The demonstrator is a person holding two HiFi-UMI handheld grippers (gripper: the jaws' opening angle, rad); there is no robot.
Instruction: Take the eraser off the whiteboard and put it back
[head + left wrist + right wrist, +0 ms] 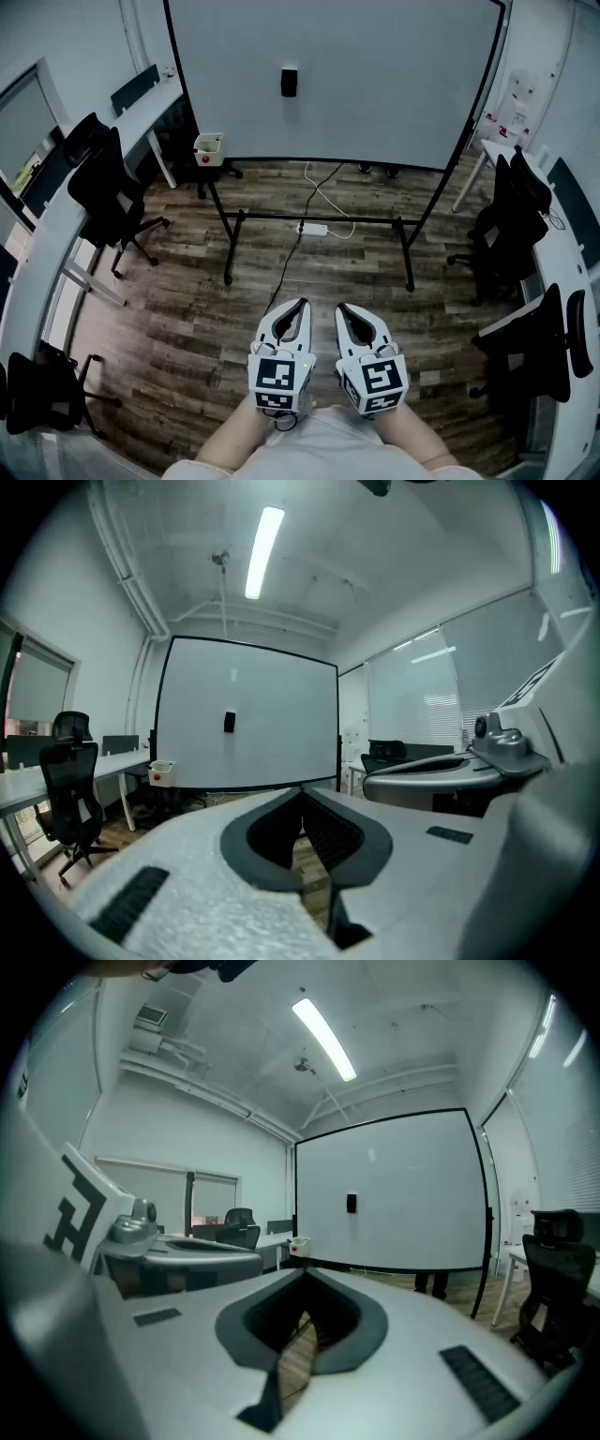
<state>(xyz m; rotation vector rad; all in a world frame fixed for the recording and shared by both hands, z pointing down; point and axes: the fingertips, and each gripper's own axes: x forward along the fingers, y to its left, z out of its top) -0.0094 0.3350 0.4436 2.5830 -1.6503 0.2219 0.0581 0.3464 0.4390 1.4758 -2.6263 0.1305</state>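
A small black eraser point(289, 82) sticks to the upper middle of the large whiteboard point(375, 84), which stands on a black frame across the room. It also shows as a dark block, the eraser point(230, 722) in the left gripper view and the eraser point(352, 1204) in the right gripper view. My left gripper point(300, 305) and right gripper point(342, 308) are side by side low in the head view, far from the board. Both point toward it. The left gripper point(302, 790) is shut with nothing in it. The right gripper point(306, 1273) has its tips together, holding nothing.
A white box with a red button point(208, 148) hangs at the board's lower left corner. A power strip point(314, 228) and cables lie on the wood floor under the stand. Black office chairs point(108, 183) and desks point(56, 234) line the left; more chairs point(511, 220) stand at the right.
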